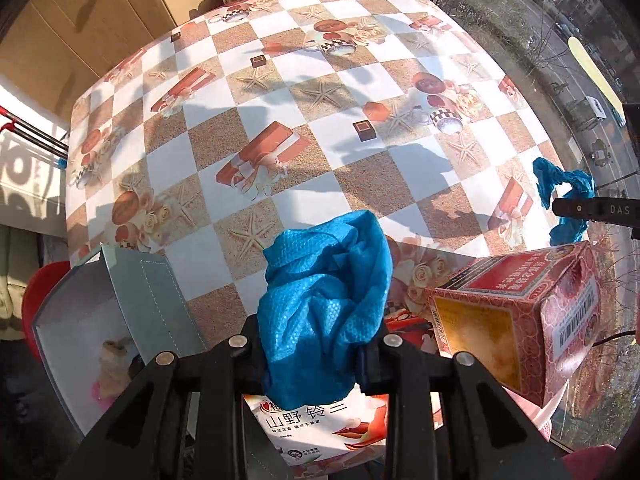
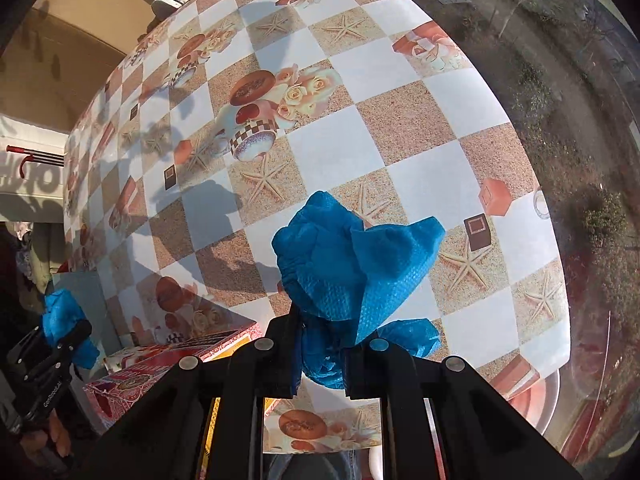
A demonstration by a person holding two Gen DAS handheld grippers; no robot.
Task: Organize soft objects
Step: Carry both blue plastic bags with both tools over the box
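Now both grippers, left (image 1: 316, 354) and right (image 2: 320, 364), each grasp a crumpled blue cloth (image 1: 324, 304) above the table (image 1: 280, 92), so next probably comes dropping them into the grey box (image 1: 132, 312).

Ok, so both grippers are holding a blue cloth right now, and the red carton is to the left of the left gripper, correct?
Not quite. The red carton sits to the right of the left gripper, as the left wrist view shows; the grey box is what stands on its left. The rest holds: the left gripper is shut on a blue cloth, and the right gripper on another blue cloth.
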